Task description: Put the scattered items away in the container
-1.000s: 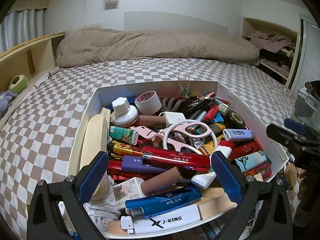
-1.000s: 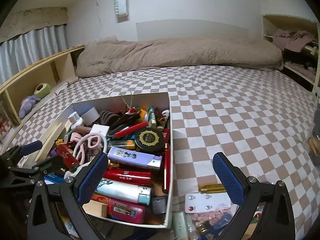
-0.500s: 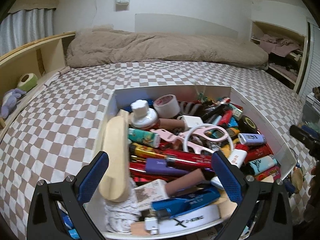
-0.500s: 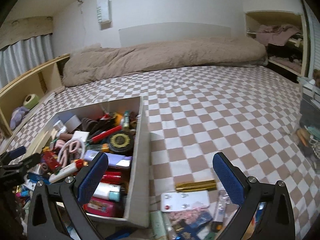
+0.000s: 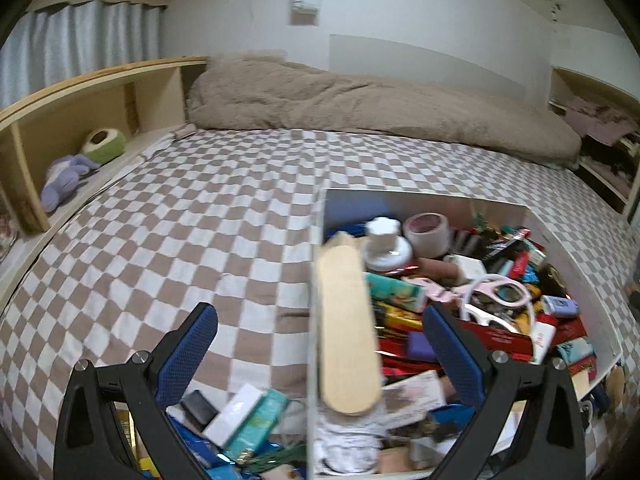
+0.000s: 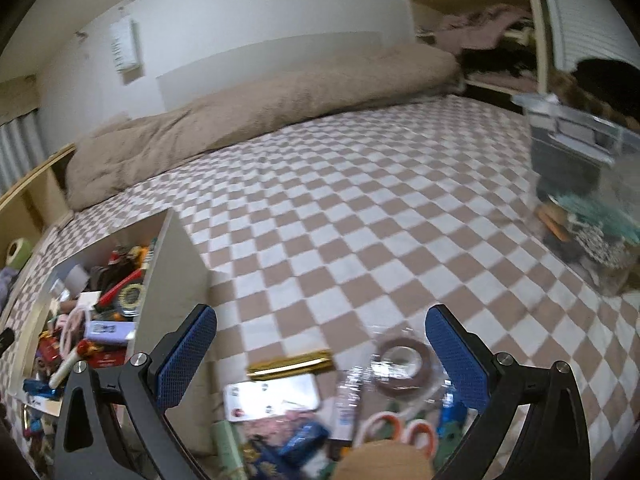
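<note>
Blue-padded fingers of the left gripper (image 5: 320,344) spread wide and empty, straddling the left wall of the white container (image 5: 568,248), which fills the lower right of the left wrist view, crammed with small things. A wooden paddle (image 5: 346,328) lies along that wall. The right gripper (image 6: 320,344) also gapes wide, holding nothing, above scattered items at lower centre: a tape roll (image 6: 404,364), gold bar (image 6: 290,364), white remote (image 6: 272,400), all on the checkered bedspread (image 6: 360,220).

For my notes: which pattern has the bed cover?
Brown-and-white checks on the bed cover; right wrist view.

Blurred clear bin (image 6: 588,168), edge-cropped
</note>
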Demonstrator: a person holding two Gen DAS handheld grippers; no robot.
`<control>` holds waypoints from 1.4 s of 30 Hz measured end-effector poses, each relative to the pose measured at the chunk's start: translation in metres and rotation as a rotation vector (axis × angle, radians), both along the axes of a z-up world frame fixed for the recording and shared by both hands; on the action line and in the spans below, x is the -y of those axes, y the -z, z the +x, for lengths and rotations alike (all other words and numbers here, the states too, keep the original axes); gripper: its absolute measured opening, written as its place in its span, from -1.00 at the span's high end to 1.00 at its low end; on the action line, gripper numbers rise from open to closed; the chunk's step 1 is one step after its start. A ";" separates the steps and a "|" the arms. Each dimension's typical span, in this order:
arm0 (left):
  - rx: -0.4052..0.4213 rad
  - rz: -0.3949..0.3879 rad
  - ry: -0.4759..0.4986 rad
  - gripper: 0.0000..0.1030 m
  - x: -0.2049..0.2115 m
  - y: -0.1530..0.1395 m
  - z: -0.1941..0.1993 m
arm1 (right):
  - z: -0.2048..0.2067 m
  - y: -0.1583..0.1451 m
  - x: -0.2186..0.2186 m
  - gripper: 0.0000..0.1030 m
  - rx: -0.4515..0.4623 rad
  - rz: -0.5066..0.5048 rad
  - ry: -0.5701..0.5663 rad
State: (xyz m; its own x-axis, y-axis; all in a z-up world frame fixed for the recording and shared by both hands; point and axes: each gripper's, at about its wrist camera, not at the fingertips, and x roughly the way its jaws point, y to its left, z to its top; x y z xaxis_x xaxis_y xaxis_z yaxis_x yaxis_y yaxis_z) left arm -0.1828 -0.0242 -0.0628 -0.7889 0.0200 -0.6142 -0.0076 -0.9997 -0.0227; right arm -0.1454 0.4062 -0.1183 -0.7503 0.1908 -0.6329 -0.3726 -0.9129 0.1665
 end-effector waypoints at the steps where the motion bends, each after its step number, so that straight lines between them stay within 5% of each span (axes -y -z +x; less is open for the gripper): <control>1: 0.000 -0.005 -0.013 -1.00 0.004 0.001 0.000 | 0.002 0.002 -0.006 -1.00 0.006 -0.008 0.016; 15: 0.040 -0.002 -0.125 -1.00 0.040 0.011 0.006 | 0.012 0.038 -0.049 -1.00 0.159 -0.098 0.156; 31: 0.093 -0.026 -0.228 -1.00 0.068 0.026 0.022 | -0.022 0.074 -0.033 -1.00 0.373 0.137 0.050; 42: 0.174 -0.016 -0.331 -1.00 0.088 0.041 0.025 | -0.026 0.081 -0.061 -1.00 0.368 -0.007 0.079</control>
State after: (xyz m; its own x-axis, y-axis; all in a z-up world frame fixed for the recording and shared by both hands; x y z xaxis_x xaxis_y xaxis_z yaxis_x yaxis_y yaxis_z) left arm -0.1574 -0.1118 -0.1038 -0.6352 -0.2292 -0.7375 0.3185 -0.9477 0.0201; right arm -0.1709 0.4671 -0.1997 -0.4555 0.2337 -0.8590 -0.4780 -0.8782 0.0145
